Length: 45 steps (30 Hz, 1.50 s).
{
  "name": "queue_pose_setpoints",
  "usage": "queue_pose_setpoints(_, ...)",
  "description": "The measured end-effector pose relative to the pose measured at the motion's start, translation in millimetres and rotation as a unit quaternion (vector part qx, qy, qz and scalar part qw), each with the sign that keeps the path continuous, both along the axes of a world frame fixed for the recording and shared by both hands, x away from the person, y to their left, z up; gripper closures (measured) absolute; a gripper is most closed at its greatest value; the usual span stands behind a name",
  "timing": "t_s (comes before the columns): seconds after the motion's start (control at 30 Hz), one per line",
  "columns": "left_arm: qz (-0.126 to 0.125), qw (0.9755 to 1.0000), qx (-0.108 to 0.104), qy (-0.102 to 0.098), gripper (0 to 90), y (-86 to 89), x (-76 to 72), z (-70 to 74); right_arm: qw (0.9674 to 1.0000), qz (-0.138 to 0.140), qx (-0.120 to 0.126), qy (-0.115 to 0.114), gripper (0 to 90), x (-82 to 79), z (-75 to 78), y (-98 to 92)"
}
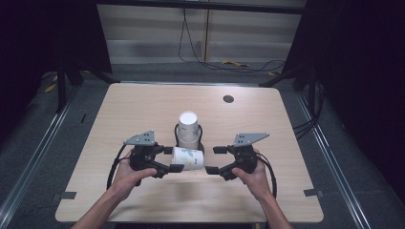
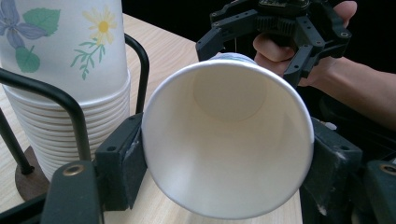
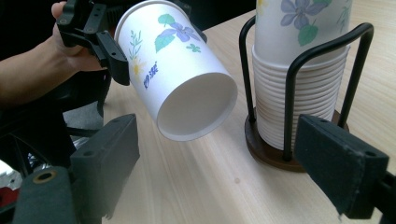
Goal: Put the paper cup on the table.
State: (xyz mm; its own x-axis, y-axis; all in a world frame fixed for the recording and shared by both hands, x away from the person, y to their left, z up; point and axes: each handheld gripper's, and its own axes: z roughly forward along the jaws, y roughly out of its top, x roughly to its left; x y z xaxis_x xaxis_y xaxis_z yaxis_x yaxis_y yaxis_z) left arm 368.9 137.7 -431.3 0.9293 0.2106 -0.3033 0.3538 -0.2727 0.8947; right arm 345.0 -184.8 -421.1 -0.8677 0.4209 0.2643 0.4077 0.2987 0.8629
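While the paper cup (image 1: 187, 158) is clamped sideways in the left tongs (image 1: 171, 159) above the table (image 1: 143, 105), the right tongs (image 1: 216, 160) are held wide open, empty, beside the cup stack (image 1: 188, 129).

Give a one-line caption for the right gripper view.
Left gripper holds a flowered paper cup sideways beside the cup stack.

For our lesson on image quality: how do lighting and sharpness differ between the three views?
High view: bright table against black surroundings, slightly soft. Left gripper view: paper cup evenly lit, near jaws blurred. Right gripper view: cup stack crisp, near jaws soft.
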Motion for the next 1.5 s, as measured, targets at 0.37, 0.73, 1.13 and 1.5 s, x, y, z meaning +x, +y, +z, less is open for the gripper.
queue_pose_setpoints(0.37,0.024,0.9993,0.027,-0.009,25.5,13.3,-3.6,4.2,0.9999,-0.012,-0.006,0.000,14.3,-1.7,0.5,-2.0)
queue_pose_setpoints(0.73,0.035,0.9991,0.023,0.000,25.5,43.9,5.0,14.9,0.9973,-0.069,-0.025,-0.006,15.7,-3.8,0.9,-9.5)
queue_pose_setpoints(1.13,0.090,0.9931,0.076,-0.001,25.2,76.5,6.5,7.1,0.9942,-0.104,-0.023,-0.008,15.6,-13.4,-3.3,-28.9)
queue_pose_setpoints(1.5,0.139,0.9836,0.114,-0.016,25.3,95.1,10.5,4.4,0.9936,-0.106,-0.039,-0.004,15.1,-21.0,-8.0,-33.6)
